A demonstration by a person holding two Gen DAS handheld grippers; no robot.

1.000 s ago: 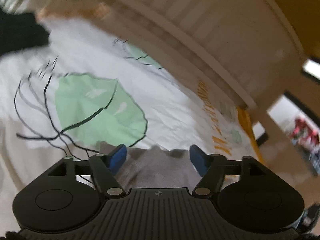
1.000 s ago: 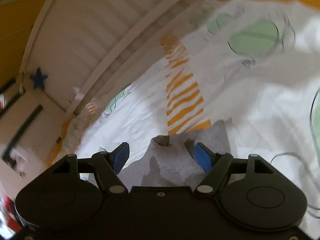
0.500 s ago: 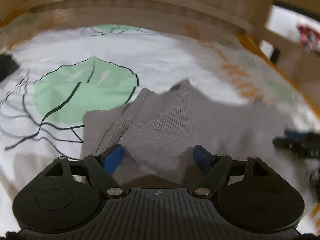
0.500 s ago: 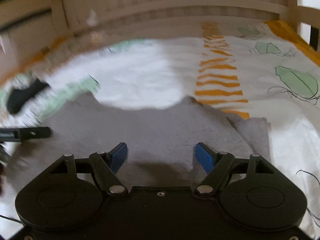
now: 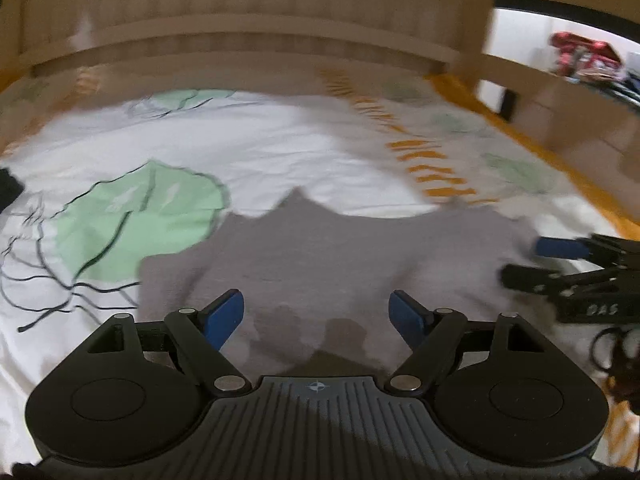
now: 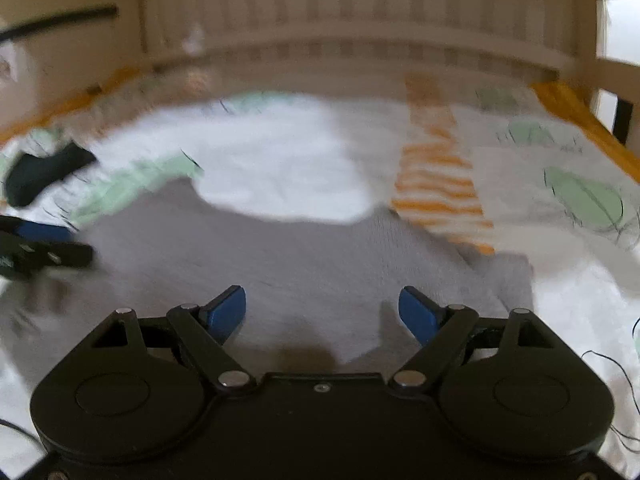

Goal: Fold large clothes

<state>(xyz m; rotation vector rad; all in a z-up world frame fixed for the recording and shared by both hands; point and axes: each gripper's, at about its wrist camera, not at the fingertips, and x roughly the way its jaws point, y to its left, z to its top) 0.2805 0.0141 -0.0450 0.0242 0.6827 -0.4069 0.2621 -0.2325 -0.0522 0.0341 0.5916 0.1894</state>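
grey garment [image 5: 320, 256] spread on bedsheet [image 5: 280, 160]; left hand-held gripper [image 5: 318, 314], right hand-held gripper [image 6: 322, 312] both spread apart; only right view shows garment's folded corner.

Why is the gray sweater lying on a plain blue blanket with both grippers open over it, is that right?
Not quite. The gray sweater lies on a white blanket printed with green leaves and orange stripes, as the left wrist view shows. The left gripper and right gripper are indeed open over it.

Motion blur smears the bedspread [image 6: 280, 176] and headboard [image 6: 360, 8].
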